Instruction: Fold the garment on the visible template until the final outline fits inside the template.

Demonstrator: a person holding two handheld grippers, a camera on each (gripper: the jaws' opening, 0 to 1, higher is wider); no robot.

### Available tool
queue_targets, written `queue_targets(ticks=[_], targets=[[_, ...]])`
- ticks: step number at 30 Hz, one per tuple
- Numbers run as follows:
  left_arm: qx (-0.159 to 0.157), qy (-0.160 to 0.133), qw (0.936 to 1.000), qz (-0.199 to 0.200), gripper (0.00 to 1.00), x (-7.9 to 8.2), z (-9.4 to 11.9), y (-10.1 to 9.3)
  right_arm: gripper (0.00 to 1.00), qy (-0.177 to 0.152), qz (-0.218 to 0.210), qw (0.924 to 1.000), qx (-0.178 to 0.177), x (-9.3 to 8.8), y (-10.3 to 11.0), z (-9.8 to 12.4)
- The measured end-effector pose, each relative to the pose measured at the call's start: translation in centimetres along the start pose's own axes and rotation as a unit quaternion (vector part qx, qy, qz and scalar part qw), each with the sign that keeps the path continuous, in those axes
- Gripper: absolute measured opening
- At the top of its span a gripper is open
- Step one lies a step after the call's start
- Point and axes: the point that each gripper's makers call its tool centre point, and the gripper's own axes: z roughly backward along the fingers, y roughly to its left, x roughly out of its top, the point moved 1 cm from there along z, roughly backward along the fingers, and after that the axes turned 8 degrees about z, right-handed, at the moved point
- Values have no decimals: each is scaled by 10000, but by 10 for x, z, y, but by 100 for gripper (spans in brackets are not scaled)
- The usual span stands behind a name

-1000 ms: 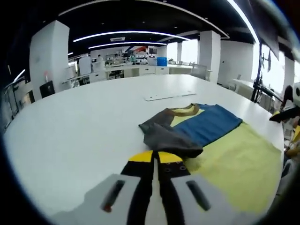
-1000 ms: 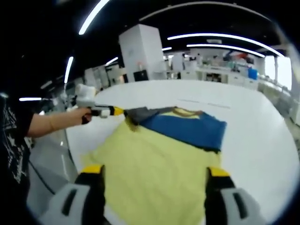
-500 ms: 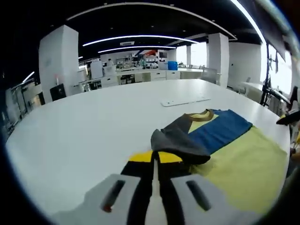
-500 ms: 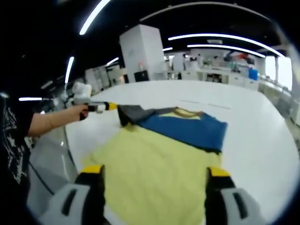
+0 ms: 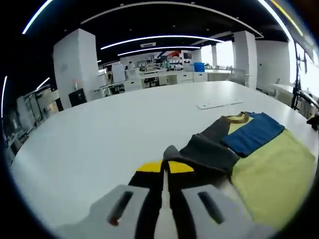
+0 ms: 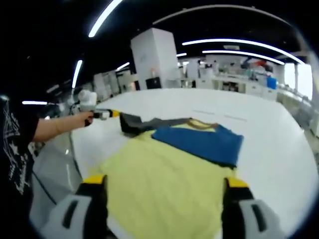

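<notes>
A large white table [image 5: 99, 134] in an open, strip-lit laboratory hall, with benches and pillars far behind. On it lies the garment [image 6: 169, 169], mostly pale yellow with a blue panel [image 6: 199, 142] and a grey sleeve [image 5: 209, 149], spread toward the near right of the left gripper view. No printed template outline can be made out under the cloth. A thin flat white strip [image 5: 219, 105] lies on the table beyond the collar.

The left gripper [image 5: 164, 167] has its yellow-tipped jaws closed on the tip of the grey sleeve; in the right gripper view it [image 6: 107, 114] appears at far left, held by the person's hand [image 6: 82, 121], with the sleeve drawn out sideways from the body of the garment and slightly raised. The right gripper [image 6: 162, 181] hovers over the near hem of the yellow part, jaws wide apart and holding nothing.

Judged step: straightening the sleeve before folding it inward. To do it well, keep the pinch on the cuff only, hold the sleeve low and lightly taut so the body does not drag, then carry it across onto the blue panel and lay it flat; the free right gripper could press the hem to anchor the cloth
</notes>
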Motion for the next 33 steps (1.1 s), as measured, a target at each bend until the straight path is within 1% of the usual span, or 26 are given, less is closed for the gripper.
queue_targets(ticks=[1, 4, 6, 8, 11, 14, 17, 20, 22, 25, 28, 33], targets=[[19, -5, 10000, 9, 0, 0, 1, 2, 98, -1, 6, 10000, 0, 0, 1, 0], [213, 39, 9998, -39, 0, -5, 3, 20, 99, 25, 52, 10000, 17, 1, 3, 2], [306, 111, 9995, -15, 0, -10, 4, 26, 99, 71, 74, 9999, 30, 0, 4, 2], [320, 198, 9993, -78, 0, -15, 1, 31, 99, 109, 80, 9999, 44, -2, 5, 2], [308, 281, 9990, -152, 0, -19, 0, 33, 99, 148, 84, 9998, 66, -3, 7, 2], [286, 360, 9989, -89, 0, -24, -2, 33, 99, 167, 73, 9998, 54, -3, 7, 2], [332, 459, 9984, 2, 0, -30, -1, 35, 99, 165, 64, 9998, 40, -3, 6, 3], [346, 495, 9982, -5, 0, -35, 0, 37, 98, 165, 48, 9999, 20, -3, 5, 4], [305, 507, 9982, 111, 0, -38, 1, 36, 98, 176, 47, 9998, 8, -4, 4, 4], [289, 492, 9982, 191, 0, -35, 1, 37, 98, 195, 50, 9998, 10, -4, 4, 4], [234, 354, 9988, 253, 0, -26, 2, 33, 98, 199, 53, 9998, 2, -4, 3, 5], [46, 114, 9997, 214, 0, -7, 1, 14, 97, 199, 48, 9998, 6, -4, 3, 5]])
